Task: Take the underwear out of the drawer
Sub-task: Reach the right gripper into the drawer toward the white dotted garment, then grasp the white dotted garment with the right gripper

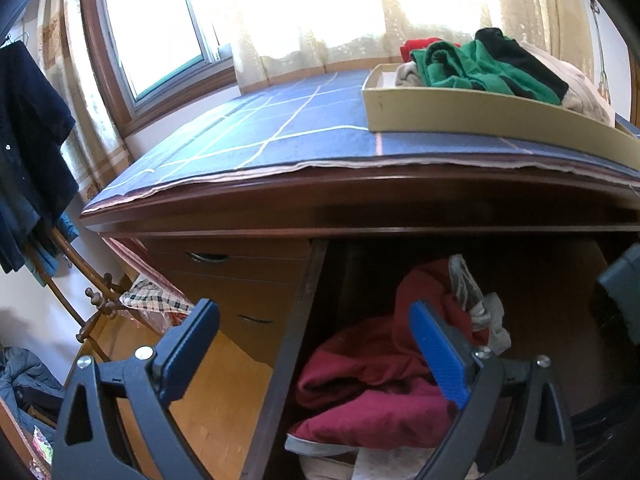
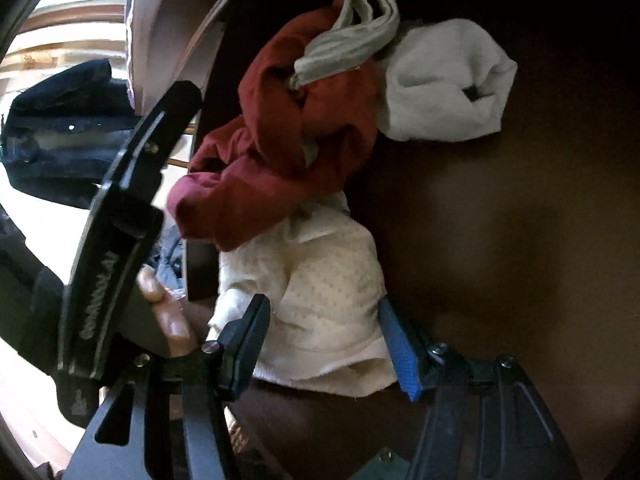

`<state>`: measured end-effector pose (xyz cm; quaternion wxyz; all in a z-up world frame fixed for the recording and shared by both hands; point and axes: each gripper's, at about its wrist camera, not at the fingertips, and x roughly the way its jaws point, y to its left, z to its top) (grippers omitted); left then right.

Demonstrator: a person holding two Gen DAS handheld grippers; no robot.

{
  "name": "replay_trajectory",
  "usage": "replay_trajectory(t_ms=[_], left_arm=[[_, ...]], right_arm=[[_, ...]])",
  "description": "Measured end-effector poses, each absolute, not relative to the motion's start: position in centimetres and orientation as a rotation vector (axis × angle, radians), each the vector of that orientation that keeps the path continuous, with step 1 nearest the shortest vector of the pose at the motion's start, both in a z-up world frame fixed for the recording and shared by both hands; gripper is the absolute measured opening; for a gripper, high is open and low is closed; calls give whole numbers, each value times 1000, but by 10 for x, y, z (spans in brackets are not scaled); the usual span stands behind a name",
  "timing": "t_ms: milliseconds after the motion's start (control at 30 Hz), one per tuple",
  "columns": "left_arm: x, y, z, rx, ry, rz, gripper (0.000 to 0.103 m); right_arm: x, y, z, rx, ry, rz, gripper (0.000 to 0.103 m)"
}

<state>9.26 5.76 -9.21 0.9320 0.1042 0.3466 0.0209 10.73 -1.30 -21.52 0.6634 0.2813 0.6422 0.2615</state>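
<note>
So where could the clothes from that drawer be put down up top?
The blue checked cloth lies bare between the window and the tan tray. The tray itself is crowded with green, black and red garments.

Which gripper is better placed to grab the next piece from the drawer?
Right. The right gripper is already down in the drawer, jaws open astride the cream garment. The left gripper hangs open outside, straddling the drawer's side wall, short of the red garment.

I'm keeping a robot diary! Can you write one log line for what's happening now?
stage: reaching into drawer | right tongs: open around cream garment, not gripping | left tongs: open, empty | red garment: still inside
</note>
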Motion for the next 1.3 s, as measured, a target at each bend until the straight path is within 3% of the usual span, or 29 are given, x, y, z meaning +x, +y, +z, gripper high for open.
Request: replay_trajectory(t_ms=[367,500,633,1300], left_arm=[[91,57,-93,207,712,49,97],[91,57,-93,214,713,46,97],[90,57,-92,213,713,46,97],[88,55,-94,228,716,50,97]], right_arm=[[102,30,-216,429,1523,542,71],[94,42,-212,384,1486,574,43],[84,42,-206,364,1455,591,27],[11,-87,-164,541,1248,493,22]])
